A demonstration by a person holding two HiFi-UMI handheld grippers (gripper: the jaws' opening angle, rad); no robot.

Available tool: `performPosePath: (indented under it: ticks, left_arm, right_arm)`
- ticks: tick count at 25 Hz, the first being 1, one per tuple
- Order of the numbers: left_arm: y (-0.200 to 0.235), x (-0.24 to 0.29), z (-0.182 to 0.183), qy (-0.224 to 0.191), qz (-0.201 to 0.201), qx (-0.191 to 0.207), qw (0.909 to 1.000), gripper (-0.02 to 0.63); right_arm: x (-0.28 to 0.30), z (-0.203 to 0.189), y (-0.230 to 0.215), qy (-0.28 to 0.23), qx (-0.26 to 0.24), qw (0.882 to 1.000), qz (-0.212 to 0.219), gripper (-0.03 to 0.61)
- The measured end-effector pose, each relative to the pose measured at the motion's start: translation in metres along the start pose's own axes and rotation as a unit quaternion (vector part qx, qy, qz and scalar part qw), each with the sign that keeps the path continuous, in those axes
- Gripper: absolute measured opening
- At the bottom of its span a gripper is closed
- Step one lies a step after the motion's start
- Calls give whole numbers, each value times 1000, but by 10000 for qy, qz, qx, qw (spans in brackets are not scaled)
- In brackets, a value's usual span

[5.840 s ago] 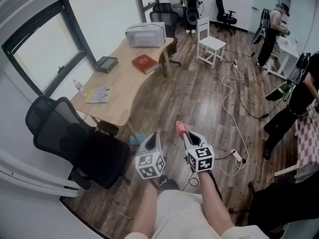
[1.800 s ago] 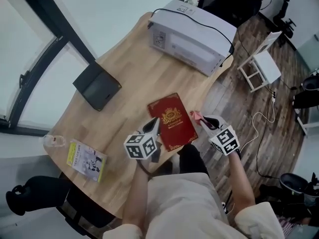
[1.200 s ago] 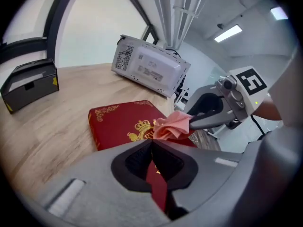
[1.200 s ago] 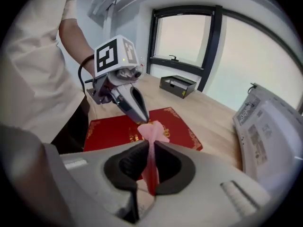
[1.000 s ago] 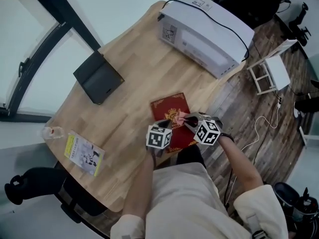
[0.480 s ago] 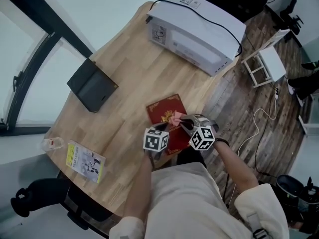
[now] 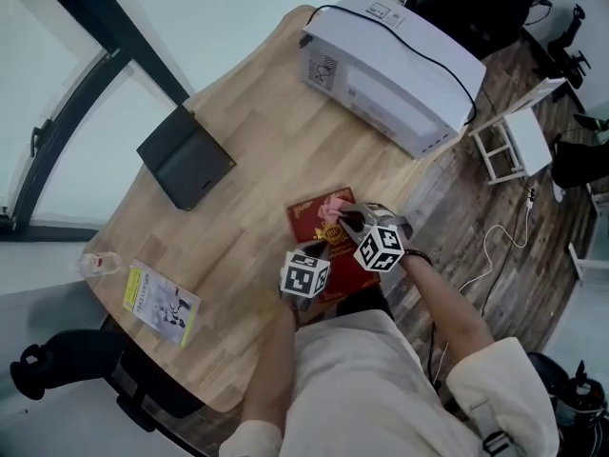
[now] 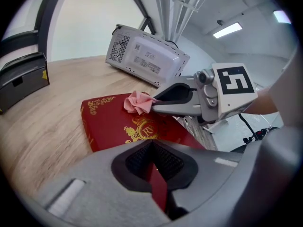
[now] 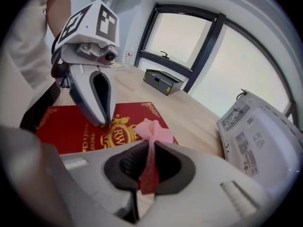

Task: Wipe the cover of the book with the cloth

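A red book (image 7: pixel 309 225) with a gold crest lies flat near the front edge of the wooden table (image 7: pixel 247 160). My right gripper (image 7: pixel 344 219) is shut on a crumpled pink cloth (image 7: pixel 332 208), which rests on the far part of the cover. The right gripper view shows the cloth (image 9: pixel 152 130) pinched between the jaws (image 9: pixel 150 148) over the book (image 9: pixel 66 126). My left gripper (image 7: pixel 319 248) is shut, and its tips (image 9: pixel 103 122) press down on the cover beside the crest. In the left gripper view, the book (image 8: pixel 113 124), cloth (image 8: pixel 137 101) and right gripper (image 8: pixel 154 100) lie ahead.
A white boxy appliance (image 7: pixel 390 65) with a black cable stands at the table's far end. A black box (image 7: pixel 186 168), a yellow booklet (image 7: pixel 160 290) and a small bottle (image 7: pixel 100 262) lie to the left. A black chair (image 7: pixel 57 365) and a white chair (image 7: pixel 514 146) flank the table.
The person has walked up to the table. My right gripper carried the cloth onto the book and then across the cover toward its far end. The left gripper came down on the cover.
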State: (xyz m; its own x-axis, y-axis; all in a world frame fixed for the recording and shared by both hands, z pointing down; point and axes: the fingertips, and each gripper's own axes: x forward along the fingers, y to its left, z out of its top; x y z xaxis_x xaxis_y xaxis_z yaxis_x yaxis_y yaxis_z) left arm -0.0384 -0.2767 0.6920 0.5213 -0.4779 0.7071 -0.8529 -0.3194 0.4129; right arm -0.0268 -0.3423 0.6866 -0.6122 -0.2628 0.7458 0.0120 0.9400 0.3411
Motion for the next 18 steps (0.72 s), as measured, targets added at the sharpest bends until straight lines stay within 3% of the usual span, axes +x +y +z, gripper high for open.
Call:
performPosePath:
  ticks: [9,14,18]
  left_arm:
    - [3,-1,-1,-3,49,9,10000,8]
    - [4,0,-1,-2,33,-23,10000,8]
    - [3,0,0,-5,33,-26,10000,8]
  right_arm:
    - [22,4,-47,56,-79,9997,-234,31]
    - [17,-12,-87,398,250,9953,-852,32]
    - [2,0,-97,-8,322,9952,-924,31]
